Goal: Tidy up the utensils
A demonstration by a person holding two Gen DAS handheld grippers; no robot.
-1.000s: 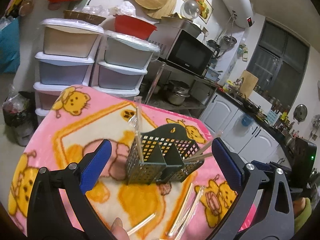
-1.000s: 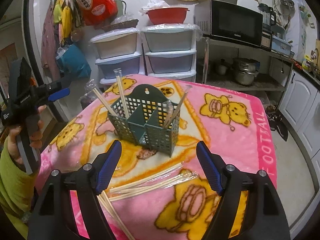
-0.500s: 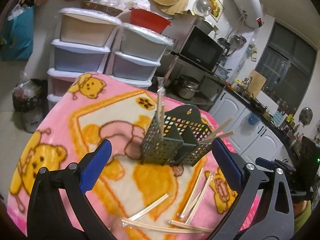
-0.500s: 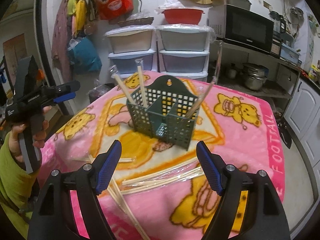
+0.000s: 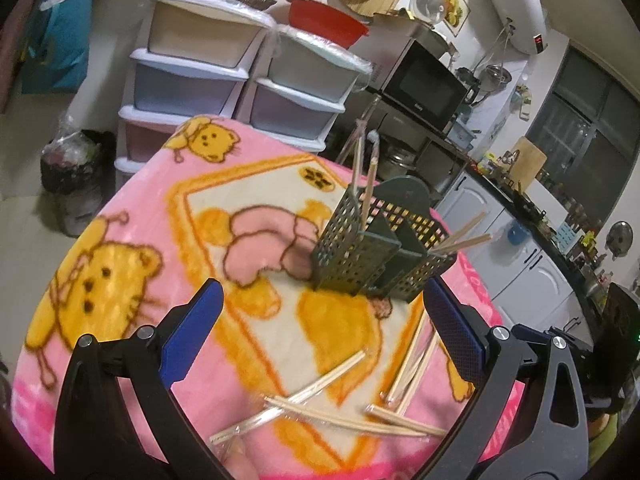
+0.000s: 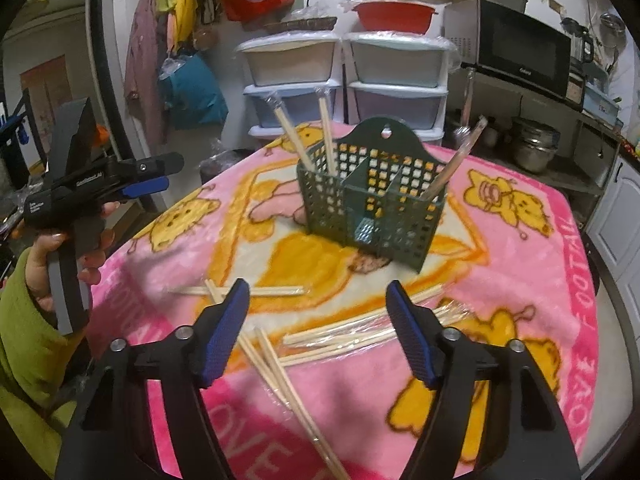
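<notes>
Three wrapped chopstick pairs (image 6: 294, 136) stand in the green caddy (image 6: 372, 200); several more (image 6: 352, 336) lie on the bench. Left claw (image 5: 320, 340) released and empty; right claw (image 6: 320, 332) closing, nothing between its pads.

On my bench (image 6: 520, 300), the divided holder (image 6: 372, 204) stands at twelve o'clock from my right tool (image 6: 318, 334), with chopsticks (image 6: 294, 140) leaning in its compartments. Wrapped chopstick pairs (image 6: 360, 336) lie before it, between tool and holder. Stacked drawers (image 6: 344, 76) stand behind; my left tool (image 6: 146, 178) hangs at ten o'clock.
</notes>
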